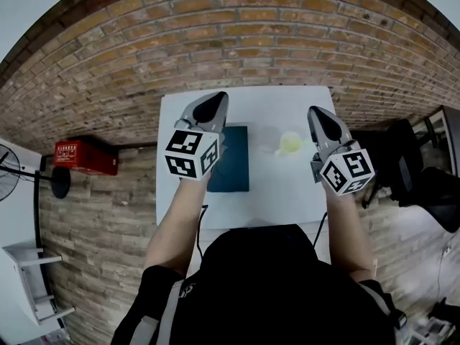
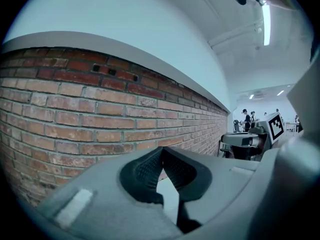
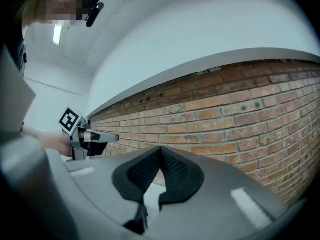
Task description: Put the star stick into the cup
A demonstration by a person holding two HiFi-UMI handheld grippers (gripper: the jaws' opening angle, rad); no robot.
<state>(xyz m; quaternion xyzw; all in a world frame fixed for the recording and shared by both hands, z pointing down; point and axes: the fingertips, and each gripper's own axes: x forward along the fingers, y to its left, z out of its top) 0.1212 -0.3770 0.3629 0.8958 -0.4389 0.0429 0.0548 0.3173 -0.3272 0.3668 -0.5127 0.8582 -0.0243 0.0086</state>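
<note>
On the white table stands a small clear cup with something pale yellow in it; I cannot make out its shape from above. Both grippers are held high above the table and point level at the brick wall. My left gripper is shut, its ribbed pads meeting with nothing between them. My right gripper is shut and empty too, and hangs just right of the cup in the head view. The right gripper view also catches the left gripper off to its left.
A dark teal mat lies on the table's left half. A brick wall runs behind the table. A red box and a fan stand on the floor to the left, a black chair to the right.
</note>
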